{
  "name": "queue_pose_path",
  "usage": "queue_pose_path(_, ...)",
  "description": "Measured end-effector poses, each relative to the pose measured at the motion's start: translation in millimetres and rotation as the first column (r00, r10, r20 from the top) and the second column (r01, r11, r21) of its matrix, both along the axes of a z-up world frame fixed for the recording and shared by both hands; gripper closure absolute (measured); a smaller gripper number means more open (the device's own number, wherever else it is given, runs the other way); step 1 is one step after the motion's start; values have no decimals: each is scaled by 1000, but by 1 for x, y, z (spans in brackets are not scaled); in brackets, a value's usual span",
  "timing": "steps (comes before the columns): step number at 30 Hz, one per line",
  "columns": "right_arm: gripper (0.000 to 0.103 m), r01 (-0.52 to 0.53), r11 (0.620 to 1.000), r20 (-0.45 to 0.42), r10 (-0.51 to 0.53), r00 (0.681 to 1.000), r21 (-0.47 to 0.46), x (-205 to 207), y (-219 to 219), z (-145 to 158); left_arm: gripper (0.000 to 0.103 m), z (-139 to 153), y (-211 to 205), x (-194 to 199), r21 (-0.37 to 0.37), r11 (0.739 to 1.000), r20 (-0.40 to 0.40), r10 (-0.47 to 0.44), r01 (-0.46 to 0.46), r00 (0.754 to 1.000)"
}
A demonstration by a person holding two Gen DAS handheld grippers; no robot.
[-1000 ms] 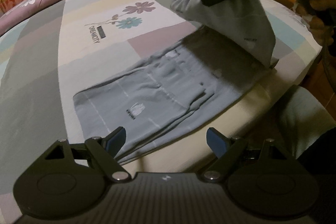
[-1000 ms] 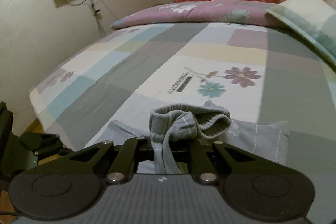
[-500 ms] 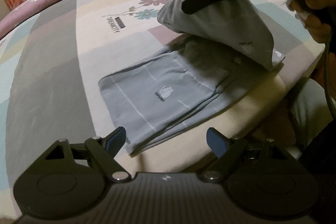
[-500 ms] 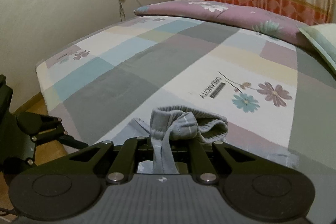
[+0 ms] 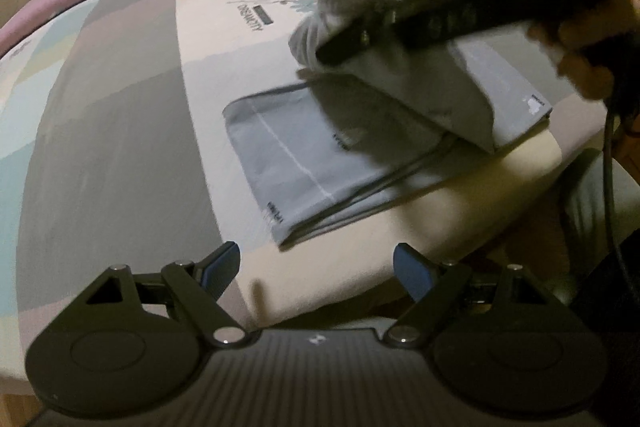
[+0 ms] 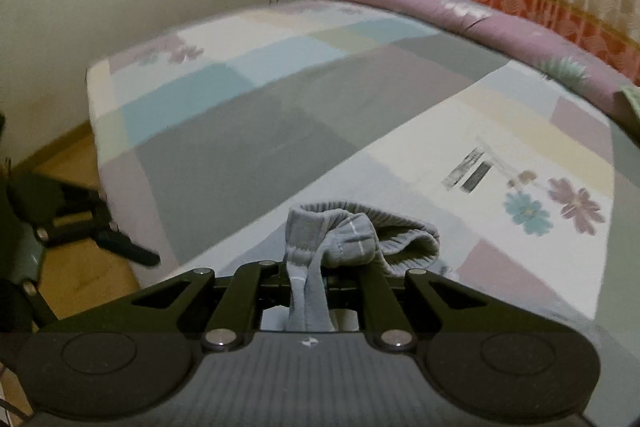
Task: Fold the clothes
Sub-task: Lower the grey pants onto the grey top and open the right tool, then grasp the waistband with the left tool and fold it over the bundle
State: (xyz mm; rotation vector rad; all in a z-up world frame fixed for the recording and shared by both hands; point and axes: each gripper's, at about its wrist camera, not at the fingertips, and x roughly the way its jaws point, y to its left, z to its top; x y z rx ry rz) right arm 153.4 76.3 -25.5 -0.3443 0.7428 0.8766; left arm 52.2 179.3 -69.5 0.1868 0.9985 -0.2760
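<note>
Folding is in hand: the grey trousers (image 5: 320, 163) lie near the front edge of the bed (image 5: 120, 107), and one end of them is lifted and carried over the flat part. On the left, the left gripper (image 5: 316, 263) is held in front of the near corner of the garment, with its fingers (image 5: 220, 263) spread wide and nothing between them. On the right, the waistband (image 6: 352, 235) is pinched in the right gripper (image 6: 308, 283); its jaws are just starting to open, but the cloth is seen between them, bunched up. The next move, as it is judged, is that the lifted end must be lowered onto the flat half with edges matched, then released. The flat layer could be pressed by the left gripper so it is not dragged.
</note>
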Motion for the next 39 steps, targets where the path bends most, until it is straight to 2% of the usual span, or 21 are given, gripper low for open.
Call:
queue_pose_path(2, 88, -17, 1000, -22, 17, 1000, -17, -2, 6, -11, 19, -2, 2, -1, -3, 1000, -6, 9, -9, 1000)
queue_pose_path(5, 79, -49, 998, -67, 47, 997, -27, -7, 12, -27, 19, -3, 6, -1, -14, 1000, -14, 18, -18, 1000)
queue_pose_path(7, 68, -72, 997, -96, 69, 993, -29, -10, 13, -35, 19, -4, 9, -1, -25, 999, -19, 27, -28, 999)
queue_pose_path(9, 49, -98, 995, -150, 96, 984, -7, -9, 11, -41, 19, -4, 11, -2, -43, 998, -24, 34, -35, 999)
queue_pose_path(13, 43, -94, 994, -260, 107, 960, 60, -1, -3, -43, 19, -4, 17, -4, -71, 996, -32, 44, -46, 998)
queue_pose_path(18, 35, -28, 995, -269, 52, 962, 92, 4, -44, -31, 19, 3, 24, -6, -70, 995, -11, 64, -64, 998)
queue_pose_path(21, 33, 31, 995, -256, -6, 967, 94, 5, -80, -25, 19, 16, 23, -1, -88, 995, 33, 60, -57, 998)
queue_pose_path(26, 33, 150, 985, -246, -124, 961, 87, 4, -127, -24, 22, 35, 3, 29, -128, 992, 140, 5, 13, 990)
queue_pose_path(29, 33, 205, 974, -253, -174, 952, 100, 4, -142, -26, 23, 28, -13, 60, -161, 985, 143, -38, 62, 989)
queue_pose_path(31, 33, 232, 965, -251, -197, 948, 118, 1, -152, -24, 24, 18, -21, 77, -146, 987, 121, -46, 63, 992)
queue_pose_path(35, 33, 265, 955, -244, -228, 943, 132, -4, -168, -23, 49, -7, -31, 99, -73, 996, 44, -45, 48, 998)
queue_pose_path(36, 33, 273, 953, -241, -236, 941, 131, -4, -172, -24, 52, -11, -29, 102, -69, 997, 28, -29, 31, 999)
queue_pose_path(37, 33, 281, 950, -241, -244, 939, 132, -4, -176, -24, 52, -15, -26, 103, -72, 997, 17, -13, 14, 1000)
queue_pose_path(39, 32, 302, 942, -249, -261, 933, 144, -2, -183, -26, 60, -14, -12, 101, -157, 987, 17, 31, -28, 999)
